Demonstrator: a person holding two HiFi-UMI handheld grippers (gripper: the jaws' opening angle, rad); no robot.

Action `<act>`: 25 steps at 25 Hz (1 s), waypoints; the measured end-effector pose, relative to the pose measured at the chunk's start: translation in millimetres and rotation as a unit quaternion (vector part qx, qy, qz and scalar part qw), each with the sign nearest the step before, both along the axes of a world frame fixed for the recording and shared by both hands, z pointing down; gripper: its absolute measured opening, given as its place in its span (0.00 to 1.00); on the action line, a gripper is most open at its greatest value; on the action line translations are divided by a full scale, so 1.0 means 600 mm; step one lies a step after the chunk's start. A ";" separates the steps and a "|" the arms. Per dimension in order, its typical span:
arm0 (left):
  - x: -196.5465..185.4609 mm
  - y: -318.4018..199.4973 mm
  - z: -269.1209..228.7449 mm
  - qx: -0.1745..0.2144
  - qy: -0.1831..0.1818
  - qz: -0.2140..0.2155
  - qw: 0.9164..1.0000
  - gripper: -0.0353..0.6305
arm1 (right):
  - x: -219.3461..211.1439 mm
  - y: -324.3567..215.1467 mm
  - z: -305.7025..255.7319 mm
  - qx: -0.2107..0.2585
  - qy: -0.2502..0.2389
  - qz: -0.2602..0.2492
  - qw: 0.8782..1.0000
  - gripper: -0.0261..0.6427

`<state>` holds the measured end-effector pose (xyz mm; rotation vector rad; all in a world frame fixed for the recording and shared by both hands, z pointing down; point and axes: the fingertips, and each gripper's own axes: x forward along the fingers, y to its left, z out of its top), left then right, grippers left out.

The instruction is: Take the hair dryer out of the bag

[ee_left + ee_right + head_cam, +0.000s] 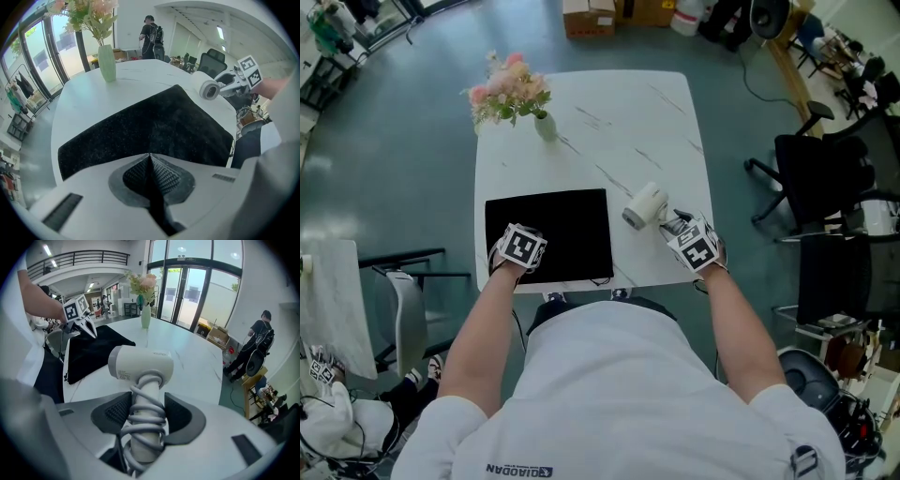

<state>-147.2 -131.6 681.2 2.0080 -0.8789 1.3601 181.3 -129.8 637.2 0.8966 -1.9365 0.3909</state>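
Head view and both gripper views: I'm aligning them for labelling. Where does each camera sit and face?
Head view: on the person's head, looking steeply down at the white table; both forearms, the torso, the left gripper and the right gripper show.
Left gripper view: on the left gripper, looking along its shut jaws over the black bag; the white shirt shows at right.
Right gripper view: on the right gripper, looking along jaws clamping the hair dryer; the left forearm shows.
Shared: both gripper views show the black bag and the vase.
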 end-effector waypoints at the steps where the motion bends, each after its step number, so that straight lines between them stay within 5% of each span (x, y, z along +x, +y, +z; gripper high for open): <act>1: 0.001 0.000 0.001 0.000 0.000 0.001 1.000 0.08 | 0.003 0.001 0.001 0.000 0.001 0.003 1.000 0.39; 11: -0.006 -0.009 -0.009 0.013 0.000 -0.016 1.000 0.08 | 0.014 0.020 0.024 0.004 0.008 0.043 0.999 0.39; 25: 0.032 0.037 -0.104 0.072 0.077 -0.083 0.991 0.08 | 0.014 0.029 0.033 0.023 0.002 0.047 0.999 0.41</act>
